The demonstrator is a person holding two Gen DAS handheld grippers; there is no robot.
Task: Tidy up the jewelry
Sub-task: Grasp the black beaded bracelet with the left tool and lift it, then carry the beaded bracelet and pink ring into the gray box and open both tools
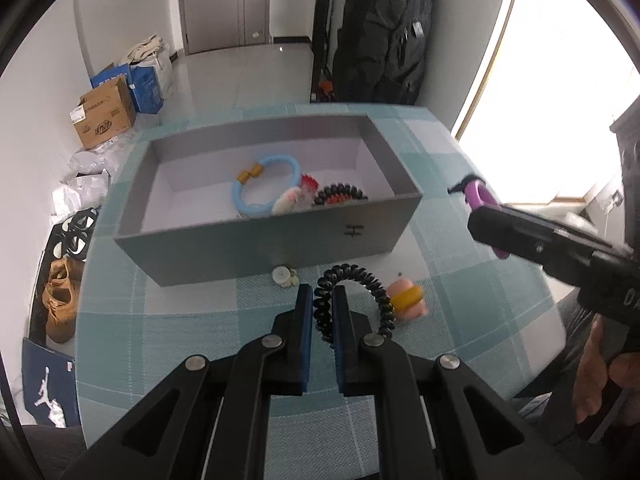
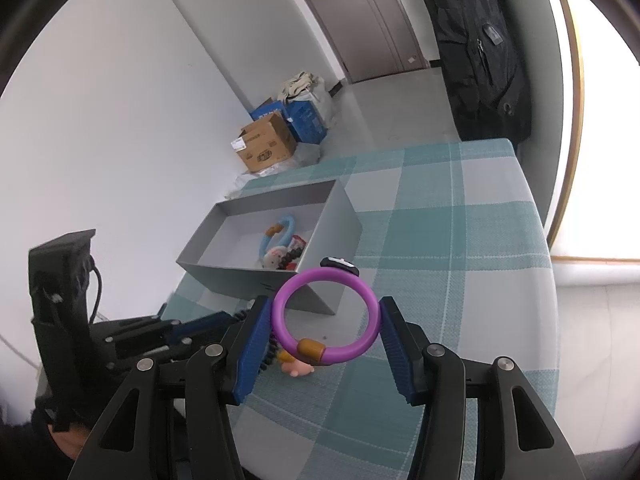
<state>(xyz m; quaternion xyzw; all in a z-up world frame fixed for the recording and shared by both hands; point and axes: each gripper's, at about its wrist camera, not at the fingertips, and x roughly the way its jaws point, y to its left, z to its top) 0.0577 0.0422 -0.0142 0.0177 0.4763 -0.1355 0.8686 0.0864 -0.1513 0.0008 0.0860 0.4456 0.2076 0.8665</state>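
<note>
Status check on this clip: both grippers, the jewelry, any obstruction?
Left gripper shut on black coil bracelet. Right gripper shut on purple ring bracelet, short of grey box. Pink charm on cloth; nothing blocking.

**Daylit, blown out at the window**

Bright overall. Strong daylight from the window [image 1: 560,92] at right, overexposed to plain white, no detail there. Soft shadow beside the grey box [image 2: 280,248] on the checked tablecloth [image 2: 460,240]. Heavy fisheye bending and dark vignette at the corners. Slight motion blur on the right gripper [image 1: 486,216]; near linkage soft.
</note>
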